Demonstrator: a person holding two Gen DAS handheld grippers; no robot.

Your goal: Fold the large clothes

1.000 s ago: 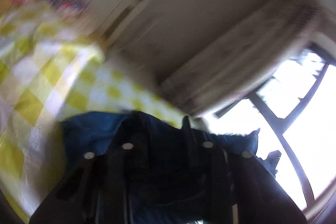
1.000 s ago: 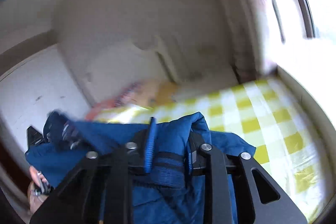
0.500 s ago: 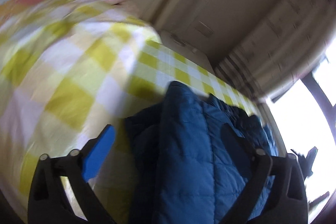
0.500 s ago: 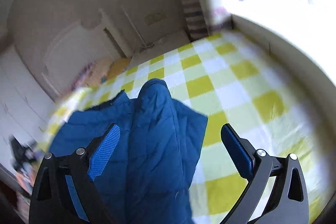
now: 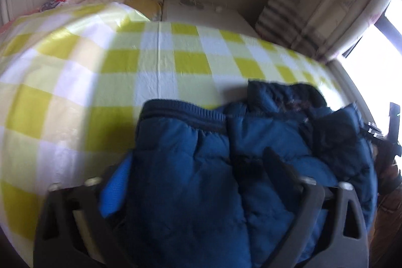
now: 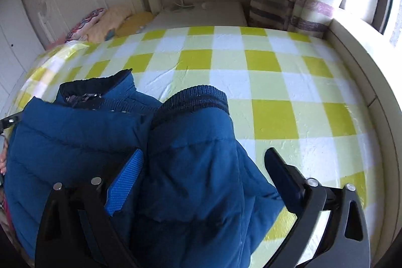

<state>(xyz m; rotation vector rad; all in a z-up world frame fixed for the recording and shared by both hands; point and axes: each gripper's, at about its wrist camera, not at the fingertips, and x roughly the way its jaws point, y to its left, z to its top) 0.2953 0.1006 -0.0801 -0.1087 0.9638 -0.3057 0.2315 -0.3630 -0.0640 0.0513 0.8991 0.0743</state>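
– Jacket [image 6: 188, 155] is down on the bed [image 6: 276, 82] now. A second ago both grippers held it bunched up in the air, then they sprang wide and let it drop.

– And they've just been closing again?

– Yes, with padding between each pair of fingers. On the right gripper [image 6: 204, 155] the outer finger stands clear of the sleeve, so it isn't clamped yet. The left gripper [image 5: 196, 162] is buried in blurred fabric, and I can't tell if it pinches.

– So it's a fresh hold for the next fold?

– I'd guess so. It's a puffy blue quilted thing, lying along the bed's near edge, with one ribbed cuff [image 6: 198, 94] and the collar [image 6: 100, 87] pointing towards the middle of the bed. It's lumpy, not yet squared.
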